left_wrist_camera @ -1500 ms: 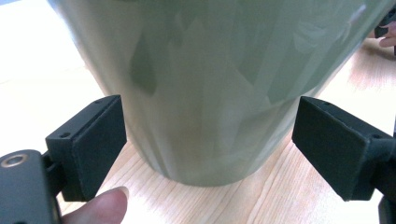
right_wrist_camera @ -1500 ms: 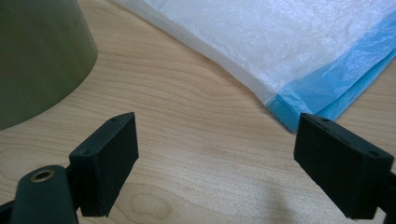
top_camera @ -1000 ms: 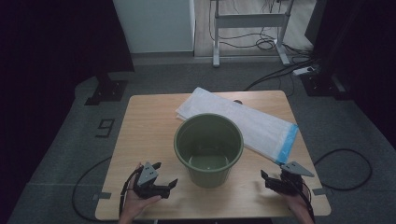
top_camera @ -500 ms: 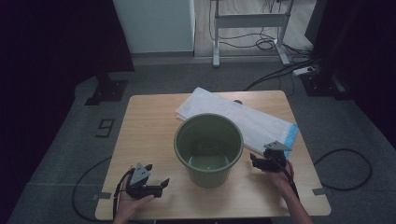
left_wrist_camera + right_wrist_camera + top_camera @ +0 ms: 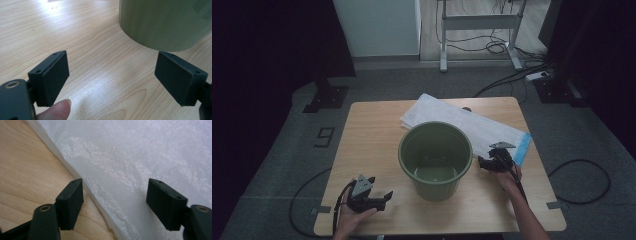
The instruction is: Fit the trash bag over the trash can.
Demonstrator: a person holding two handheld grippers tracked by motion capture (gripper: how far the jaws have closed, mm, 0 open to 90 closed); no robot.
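The folded white plastic bag [image 5: 472,127] lies flat on the table [image 5: 372,145] behind and to the right of the green bucket [image 5: 435,157], its blue-edged end pointing away from the bucket toward the table's right side. The right gripper [image 5: 492,162] is low at the bag's near edge, just right of the bucket; in the right gripper view its jaws straddle that edge and have just been closing, though the pads are not yet pressing on the plastic. The left gripper [image 5: 374,200] rests near the bucket's front left, jaws wide apart on nothing. By the look of it the work is barely begun: the bag is unlifted and unopened, the bucket bare inside.
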